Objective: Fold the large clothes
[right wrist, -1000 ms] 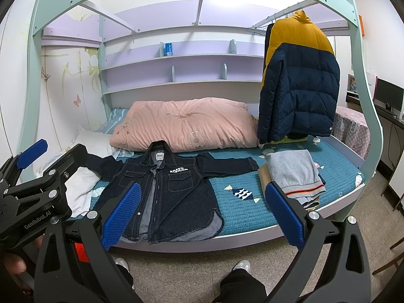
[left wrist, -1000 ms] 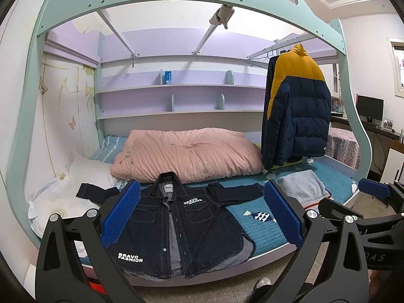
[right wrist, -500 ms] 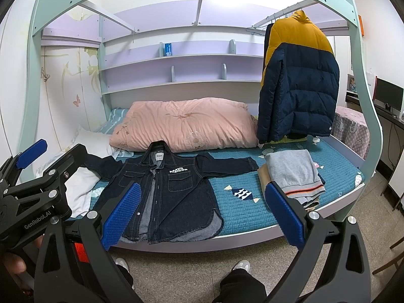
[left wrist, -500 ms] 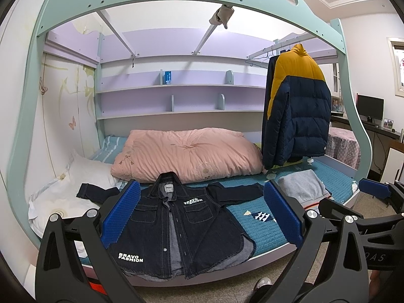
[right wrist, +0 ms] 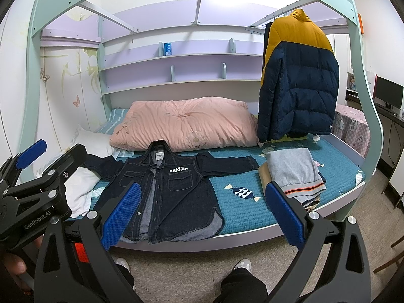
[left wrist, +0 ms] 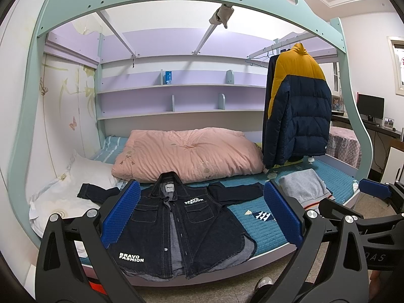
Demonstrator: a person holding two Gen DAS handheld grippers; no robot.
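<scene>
Your left claw [left wrist: 202, 217] and right claw [right wrist: 202, 214] both hang spread wide with nothing between the blue pads, held off the front edge of the bed [right wrist: 247, 217]. The denim jacket [right wrist: 166, 189] lies flat and front-up on the teal cover, collar toward the pink quilt [right wrist: 184, 123], hem at the near edge, so its long axis runs front to back. Its sleeves stretch out sideways. Folded grey clothes [right wrist: 293, 174] sit just beside its right sleeve.
</scene>
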